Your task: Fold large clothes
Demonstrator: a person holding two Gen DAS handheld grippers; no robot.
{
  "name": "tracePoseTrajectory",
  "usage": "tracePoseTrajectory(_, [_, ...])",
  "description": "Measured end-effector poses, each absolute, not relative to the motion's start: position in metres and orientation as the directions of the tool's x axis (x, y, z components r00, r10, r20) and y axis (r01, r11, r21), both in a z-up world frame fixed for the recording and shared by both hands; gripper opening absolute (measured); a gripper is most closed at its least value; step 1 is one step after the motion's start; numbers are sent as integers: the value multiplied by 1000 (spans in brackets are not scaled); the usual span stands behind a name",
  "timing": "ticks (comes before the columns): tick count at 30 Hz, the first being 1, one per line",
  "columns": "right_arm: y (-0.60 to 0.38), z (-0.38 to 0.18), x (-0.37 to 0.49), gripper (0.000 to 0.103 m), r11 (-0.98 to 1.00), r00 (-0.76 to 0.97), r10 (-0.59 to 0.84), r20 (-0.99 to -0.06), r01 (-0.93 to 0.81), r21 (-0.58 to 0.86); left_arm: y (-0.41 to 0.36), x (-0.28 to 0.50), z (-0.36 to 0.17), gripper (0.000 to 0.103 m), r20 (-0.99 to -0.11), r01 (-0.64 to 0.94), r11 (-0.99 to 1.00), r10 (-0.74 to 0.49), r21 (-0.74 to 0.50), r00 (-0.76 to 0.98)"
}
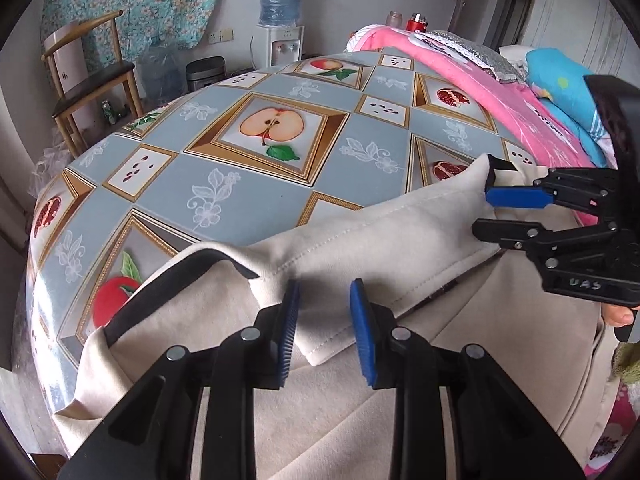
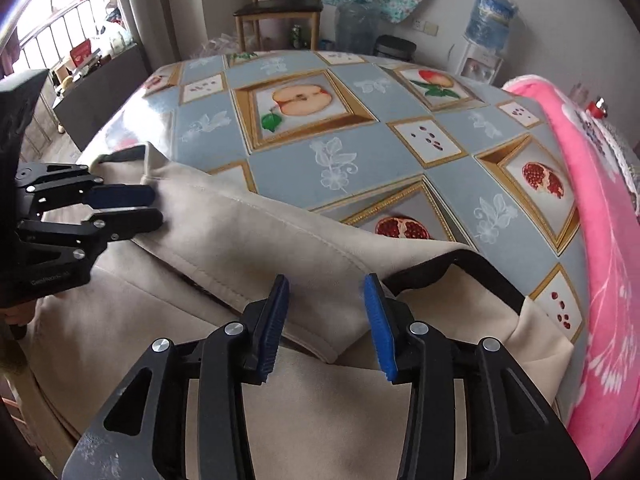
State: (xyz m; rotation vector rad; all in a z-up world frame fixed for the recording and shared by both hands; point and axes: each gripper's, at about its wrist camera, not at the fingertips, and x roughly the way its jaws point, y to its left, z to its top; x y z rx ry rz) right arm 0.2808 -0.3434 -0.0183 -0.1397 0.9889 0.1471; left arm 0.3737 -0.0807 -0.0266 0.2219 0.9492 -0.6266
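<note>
Count: one beige coat [image 1: 360, 240], two hand-held grippers, one worktop [image 1: 256, 196] under a fruit-print cloth, one pink blanket [image 2: 600, 240] at its far side.
Left hand-held gripper [image 1: 325, 330]: its pads straddle a folded beige flap of the coat with a gap on both sides; seen from the right wrist view the same gripper [image 2: 148, 210] has its tips close together on the cloth edge, so I cannot tell whether it pinches or only rests there.
Right hand-held gripper [image 2: 326, 322]: released, jaws apart, a beige fold lying between the pads without being pressed.
Coat place: spread on the near part of the worktop, directly under and ahead of both grippers, its folded band running from one gripper's tips across to the other's.
Coat axis: the long fold runs side to side between the grippers, its far edge facing the open cloth beyond.
Hidden or cut off: the coat's lower part leaves both views at the bottom; a dark lining strip [image 2: 472, 272] shows just right of the right gripper; the person's fingers are barely visible behind the gripper handles.
</note>
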Motion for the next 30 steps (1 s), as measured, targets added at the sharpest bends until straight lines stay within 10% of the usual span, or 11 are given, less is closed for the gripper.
tracePoseTrajectory(30, [-306, -23, 268, 50, 994, 558, 86, -825, -100, 37, -78, 359, -20, 27, -837, 517, 855, -301, -25, 456])
